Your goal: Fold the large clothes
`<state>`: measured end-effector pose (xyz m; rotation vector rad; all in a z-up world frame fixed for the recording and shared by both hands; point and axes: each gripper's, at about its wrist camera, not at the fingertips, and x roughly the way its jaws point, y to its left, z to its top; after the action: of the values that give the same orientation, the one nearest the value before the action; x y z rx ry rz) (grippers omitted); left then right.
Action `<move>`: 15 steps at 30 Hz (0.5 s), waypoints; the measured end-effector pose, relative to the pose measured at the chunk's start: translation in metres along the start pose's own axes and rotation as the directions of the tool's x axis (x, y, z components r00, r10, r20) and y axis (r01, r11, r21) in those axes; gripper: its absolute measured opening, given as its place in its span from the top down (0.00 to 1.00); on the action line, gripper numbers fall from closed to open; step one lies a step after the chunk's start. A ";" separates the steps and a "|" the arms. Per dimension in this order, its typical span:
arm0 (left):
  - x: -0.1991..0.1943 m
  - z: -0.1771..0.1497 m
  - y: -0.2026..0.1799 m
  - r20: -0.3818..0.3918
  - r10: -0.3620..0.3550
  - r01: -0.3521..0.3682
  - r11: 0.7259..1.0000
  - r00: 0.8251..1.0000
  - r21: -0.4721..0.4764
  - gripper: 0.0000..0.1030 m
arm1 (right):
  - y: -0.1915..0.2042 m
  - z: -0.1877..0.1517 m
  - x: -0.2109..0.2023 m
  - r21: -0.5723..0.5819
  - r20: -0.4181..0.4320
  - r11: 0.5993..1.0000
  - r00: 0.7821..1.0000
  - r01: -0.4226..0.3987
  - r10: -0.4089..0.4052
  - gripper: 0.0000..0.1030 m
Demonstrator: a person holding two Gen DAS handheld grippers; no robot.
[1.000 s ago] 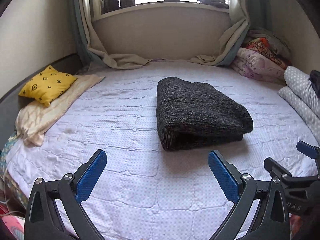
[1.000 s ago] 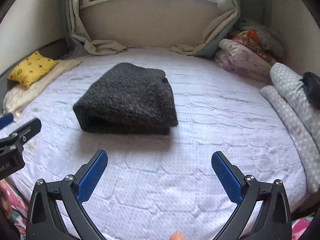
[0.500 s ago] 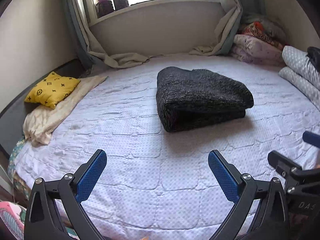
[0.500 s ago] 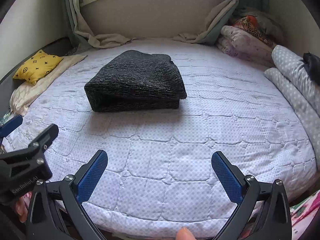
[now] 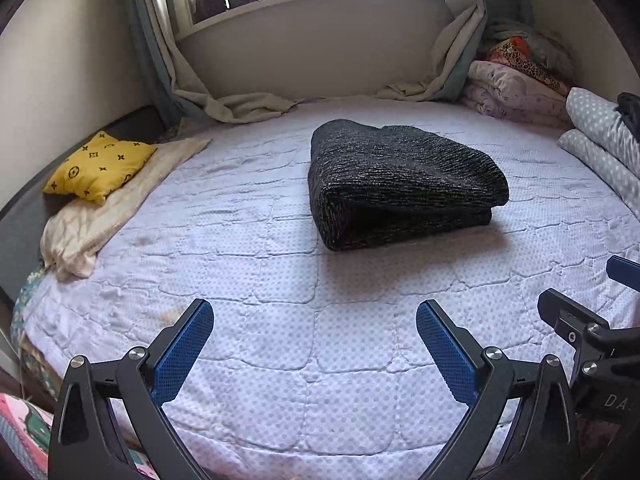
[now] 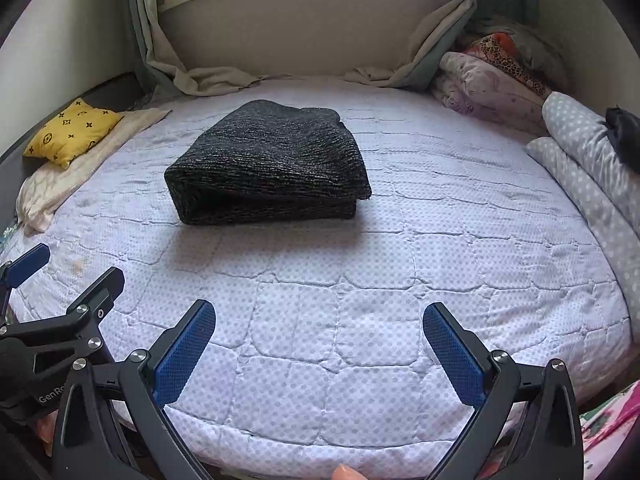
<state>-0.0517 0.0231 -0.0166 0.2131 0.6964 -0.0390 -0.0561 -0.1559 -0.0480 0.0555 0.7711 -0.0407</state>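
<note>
A dark grey knitted garment point(image 5: 396, 184) lies folded in a thick rectangle in the middle of the bed; it also shows in the right wrist view point(image 6: 268, 164). My left gripper point(image 5: 314, 320) is open and empty, low over the bed's near edge, well short of the garment. My right gripper point(image 6: 320, 320) is open and empty too, also near the front edge. Each gripper shows at the side of the other's view.
The bed has a pale quilted cover point(image 5: 280, 272). A yellow cushion point(image 5: 100, 166) on a cream blanket lies at the left. Folded bedding point(image 6: 492, 80) and dotted rolls point(image 6: 592, 168) are stacked at the right. Curtains and a windowsill with jars are behind.
Both grippers have drawn back from the folded garment toward the bed's near edge. The garment has not moved. Both stayed open.
</note>
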 end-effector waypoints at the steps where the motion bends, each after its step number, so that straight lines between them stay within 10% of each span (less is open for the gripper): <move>1: 0.000 0.000 0.000 0.000 0.003 -0.003 1.000 1.000 0.000 0.00 | 0.000 0.000 0.001 0.002 -0.002 1.000 1.000 0.001 -0.001 0.00; 15: 0.002 -0.002 -0.004 -0.013 -0.007 0.007 1.000 1.000 0.006 0.00 | -0.003 -0.001 0.005 0.012 -0.022 1.000 1.000 -0.013 0.014 0.00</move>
<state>-0.0517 0.0195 -0.0200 0.2170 0.7104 -0.0462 -0.0537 -0.1585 -0.0526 0.0727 0.7925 -0.0319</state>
